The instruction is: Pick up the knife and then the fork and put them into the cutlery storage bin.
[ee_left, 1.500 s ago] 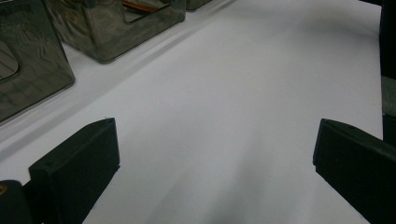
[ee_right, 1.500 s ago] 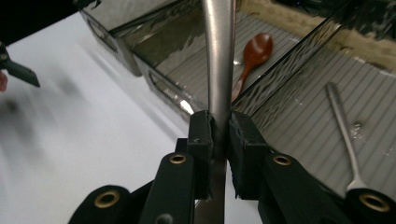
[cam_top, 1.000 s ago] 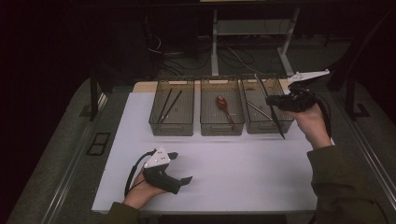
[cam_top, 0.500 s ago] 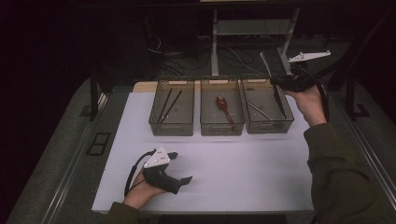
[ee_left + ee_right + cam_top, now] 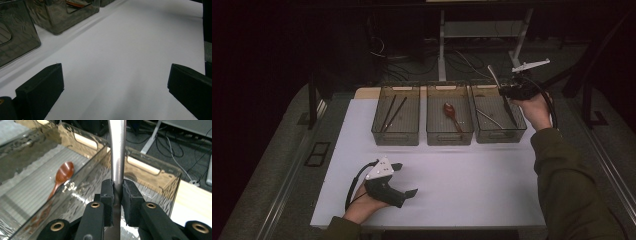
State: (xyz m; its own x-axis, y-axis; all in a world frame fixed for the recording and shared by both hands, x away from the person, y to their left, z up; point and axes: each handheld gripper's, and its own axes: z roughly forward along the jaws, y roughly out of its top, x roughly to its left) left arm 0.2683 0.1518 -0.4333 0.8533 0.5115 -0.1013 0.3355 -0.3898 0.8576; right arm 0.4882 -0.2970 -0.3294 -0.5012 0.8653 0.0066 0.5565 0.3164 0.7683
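High view. Right tool (image 5: pixel 507 90) sits over the far right corner of the white surface (image 5: pixel 462 170), above the back of the rightmost of three clear bins (image 5: pixel 498 112). It grips a long metal utensil (image 5: pixel 495 76) that juts up and away past the far rim; a dark part of it slants down into the bin. Judged: the piece is being lowered or sorted into this bin, which already carries a metal piece (image 5: pixel 489 119) on its floor. Middle bin (image 5: pixel 449 115) holds a red-brown spoon (image 5: pixel 451 114); left bin (image 5: pixel 396 115) holds dark chopsticks (image 5: pixel 392 111). One kind per bin, so the grouping reads as sorting. Left tool (image 5: pixel 404 180) rests near the near edge, left of centre, well apart from the bins, likely parked out of the way.

Left gripper view. Jaws spread wide, nothing between them, only bare surface ahead. Bin walls (image 5: pixel 62 17) lie off toward the far left corner of the frame. Nothing blocks this side.

Right gripper view. Pads (image 5: pixel 108 195) clamped tight on the utensil's flat steel handle (image 5: pixel 117 150), held upright and centred, so it can go in end first. The bin's far rim (image 5: pixel 150 167) and its wall to the neighbour stand close around the handle; those are the things to catch on. The spoon (image 5: pixel 63 173) lies in the next bin, beyond the wall. Cables (image 5: pixel 180 147) on the floor behind, clear of the work.
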